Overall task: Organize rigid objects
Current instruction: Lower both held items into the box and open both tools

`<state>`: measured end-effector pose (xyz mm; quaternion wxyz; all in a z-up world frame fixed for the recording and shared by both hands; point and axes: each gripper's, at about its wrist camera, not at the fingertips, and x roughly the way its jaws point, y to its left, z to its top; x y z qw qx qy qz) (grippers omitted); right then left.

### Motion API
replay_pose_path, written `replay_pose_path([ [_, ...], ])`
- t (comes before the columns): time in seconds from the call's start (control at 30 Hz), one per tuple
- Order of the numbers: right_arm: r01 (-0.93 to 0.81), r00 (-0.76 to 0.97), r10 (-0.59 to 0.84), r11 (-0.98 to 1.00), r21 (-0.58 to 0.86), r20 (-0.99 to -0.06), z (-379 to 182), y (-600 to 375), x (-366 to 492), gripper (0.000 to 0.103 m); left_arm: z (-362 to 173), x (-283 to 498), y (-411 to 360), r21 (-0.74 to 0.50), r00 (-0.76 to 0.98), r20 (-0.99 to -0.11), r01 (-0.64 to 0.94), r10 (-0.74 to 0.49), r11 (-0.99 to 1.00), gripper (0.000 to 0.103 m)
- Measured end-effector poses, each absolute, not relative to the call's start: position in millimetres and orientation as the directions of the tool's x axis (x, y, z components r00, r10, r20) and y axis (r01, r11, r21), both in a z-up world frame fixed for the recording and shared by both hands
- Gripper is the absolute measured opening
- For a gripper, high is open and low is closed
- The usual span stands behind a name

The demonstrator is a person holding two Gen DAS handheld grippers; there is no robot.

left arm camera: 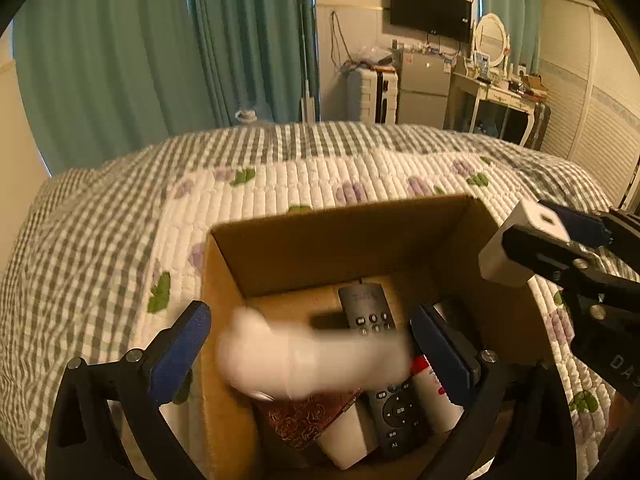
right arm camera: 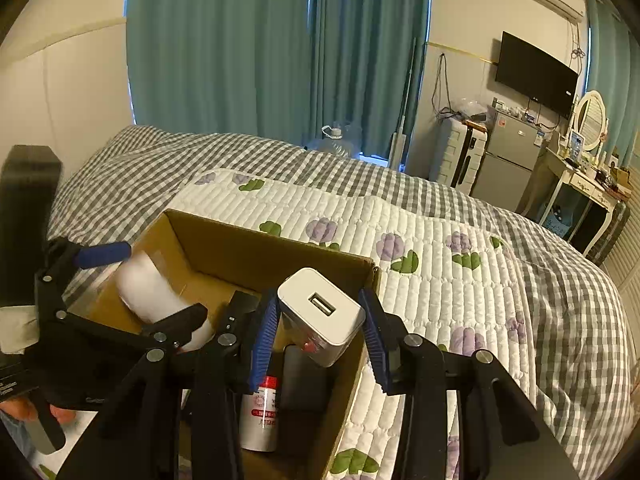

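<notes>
An open cardboard box (left arm camera: 304, 240) sits on the bed and also shows in the right wrist view (right arm camera: 240, 252). My left gripper (left arm camera: 308, 344) is open over the box. A blurred white bottle (left arm camera: 304, 360) lies between its fingers, free of both pads; the same bottle (right arm camera: 148, 292) shows in the right wrist view. Inside the box lie two black remotes (left arm camera: 370, 312), a red-brown patterned box (left arm camera: 308, 416) and a white red-labelled bottle (right arm camera: 262, 416). My right gripper (right arm camera: 320, 340) is shut on a white USB charger (right arm camera: 322, 312) over the box's right side; the charger (left arm camera: 520, 240) shows in the left wrist view.
The bed has a quilt (right arm camera: 440, 264) with grey checks and purple flowers. Teal curtains (right arm camera: 240, 40) hang behind. A TV (right arm camera: 536, 74), a fridge (right arm camera: 508, 160), a suitcase (right arm camera: 460, 160) and a dressing table (right arm camera: 580, 184) stand at the far right.
</notes>
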<state>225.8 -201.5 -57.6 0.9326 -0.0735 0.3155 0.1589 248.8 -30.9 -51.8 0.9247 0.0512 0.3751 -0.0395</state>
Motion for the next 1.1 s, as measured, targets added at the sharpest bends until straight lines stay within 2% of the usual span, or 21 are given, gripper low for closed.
replay_pose_path([
  [0.47, -0.348, 0.692, 0.288, 0.936, 0.043, -0.662, -85.0, -190.6, 267.0, 0.042, -41.7, 244.7, -14.9, 0.067, 0.747, -0.665, 0.084, -0.019, 0.994, 0.102],
  [0.63, -0.335, 0.708, 0.279, 0.941, 0.039, -0.649, -81.5, -189.9, 269.5, 0.042, -36.5, 239.3, -15.6, 0.065, 0.764, -0.644, 0.095, -0.031, 0.993, 0.102],
  [0.9, -0.283, 0.755, 0.23, 0.959, 0.011, -0.615, -34.8, -205.4, 228.1, 0.042, -0.9, 204.6, -20.9, 0.082, 0.804, -0.593, 0.104, -0.035, 0.991, 0.102],
  [1.03, -0.258, 0.792, 0.206, 0.966, -0.009, -0.575, 2.1, -213.9, 188.6, 0.042, 35.6, 168.2, -22.7, 0.077, 0.848, -0.528, 0.106, -0.049, 0.991, 0.102],
  [1.1, -0.244, 0.809, 0.194, 0.97, -0.018, -0.554, 22.3, -218.2, 163.0, 0.052, 57.5, 146.3, -20.4, 0.058, 0.876, -0.478, 0.106, -0.066, 0.993, 0.102],
])
